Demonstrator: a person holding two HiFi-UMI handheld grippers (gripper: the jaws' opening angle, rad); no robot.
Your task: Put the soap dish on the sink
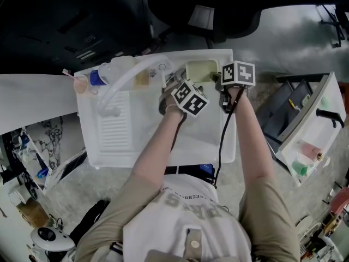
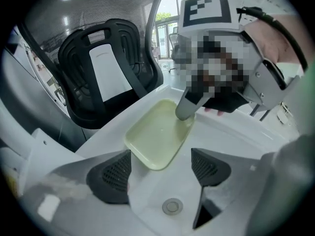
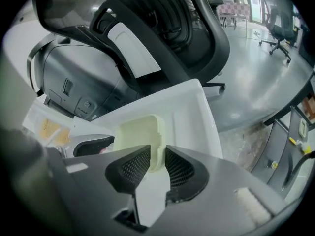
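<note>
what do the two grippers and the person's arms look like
The left gripper and right gripper have grey bodies and dark, roughly triangular fingers with a perforated mesh face. Each carries a white cube printed with black square markers. A thin black cable trails back from the right gripper. The forearms are bare; short beige sleeves cover the upper arms.

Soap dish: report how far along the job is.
Done: the soap dish already lies on the sink, at its back edge.
In hand: the right gripper appears closed on the dish's rim, so the dish is not yet released. The left gripper is open and empty, above the drain.
Left: probably just letting go and pulling the right gripper clear.
</note>
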